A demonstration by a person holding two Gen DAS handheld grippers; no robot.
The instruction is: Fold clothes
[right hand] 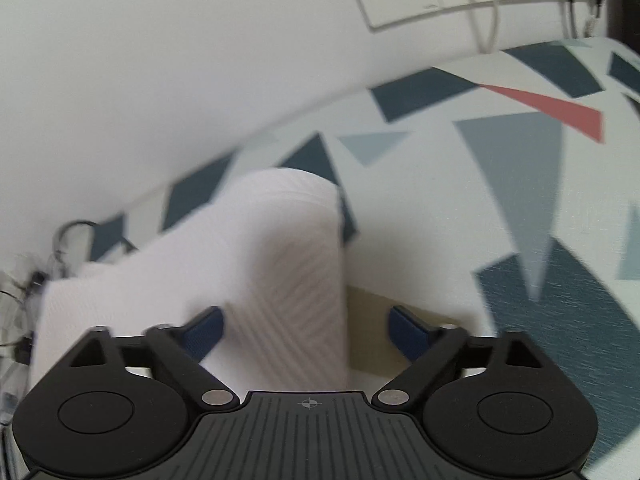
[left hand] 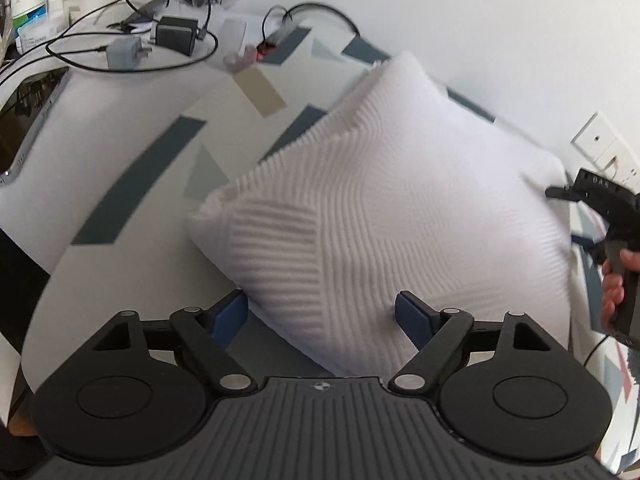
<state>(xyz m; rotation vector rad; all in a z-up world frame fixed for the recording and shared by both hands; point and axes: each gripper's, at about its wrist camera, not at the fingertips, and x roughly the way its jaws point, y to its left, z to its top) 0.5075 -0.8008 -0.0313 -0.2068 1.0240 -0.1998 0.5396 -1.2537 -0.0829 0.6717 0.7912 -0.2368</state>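
Lying on the patterned tablecloth (left hand: pixel 132 184) near the wall (left hand: pixel 500 40): a white ribbed garment (left hand: pixel 360 216), already gathered into a compact, thick rectangle with layers stacked at its near corner. Looks folded at least once, maybe more; cannot tell whether that is the finished shape or a halfway stage with another fold to come. Fits either a garment just squared off and let go, or one about to be doubled over again.

Left gripper (left hand: pixel 320 316) hovering low at the near edge of the garment, blue fingers (left hand: pixel 230 318) spread wide, one off the cloth to the left, the other over the fabric, nothing clamped. Right gripper (right hand: pixel 306 330) likewise spread wide, fingers (right hand: pixel 202 334) straddling a rounded, rolled-over end of the garment without pinching it; seen from the left wrist view, held in a hand (left hand: pixel 614 284) at the garment's far right corner, tip close to or touching the fabric, hard to say which.

Containers: none in use for the clothes. At the far end of the table, only clutter: black cables (left hand: pixel 132 52), a dark charger (left hand: pixel 176 34), a grey plug (left hand: pixel 124 52), and some boxes (left hand: pixel 36 16) too blurred to read.
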